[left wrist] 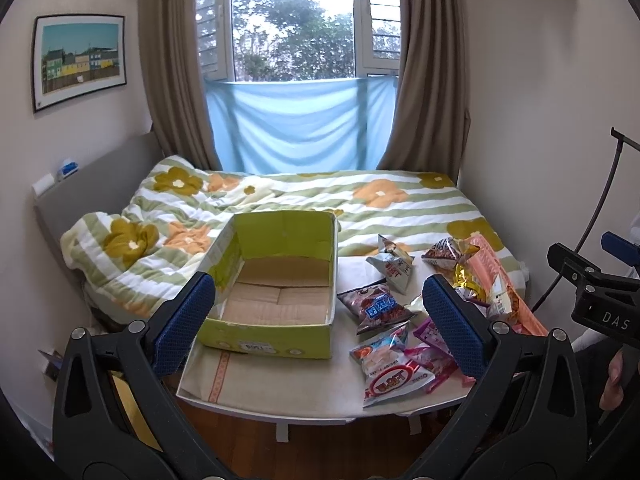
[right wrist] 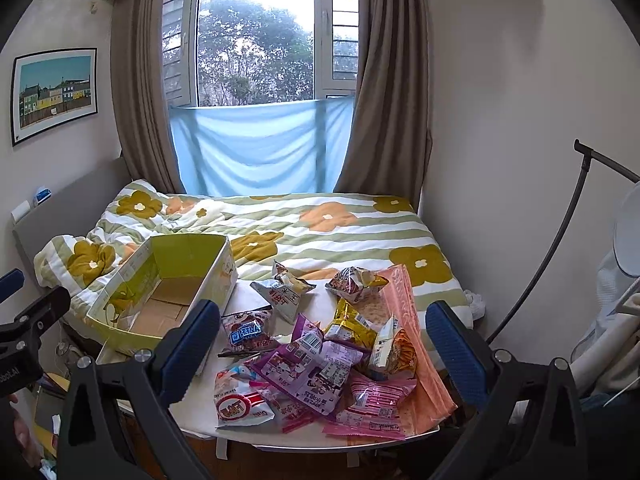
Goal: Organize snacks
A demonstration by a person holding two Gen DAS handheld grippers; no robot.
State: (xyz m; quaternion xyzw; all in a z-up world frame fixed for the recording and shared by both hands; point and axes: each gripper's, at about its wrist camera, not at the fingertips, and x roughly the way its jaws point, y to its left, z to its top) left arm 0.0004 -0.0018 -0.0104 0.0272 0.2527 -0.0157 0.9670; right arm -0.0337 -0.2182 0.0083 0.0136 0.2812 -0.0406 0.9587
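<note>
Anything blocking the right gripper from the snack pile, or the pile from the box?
Nothing visible. The right gripper is open above the snack pile with clear air between. The green box sits left of the pile on the same table, open-topped and empty.

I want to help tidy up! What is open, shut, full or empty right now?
Green box: open, empty.
Snack packets: sealed, piled loose on the table.
Left gripper: open, holding nothing.
Right gripper: open, holding nothing.
Curtains: drawn apart.
</note>
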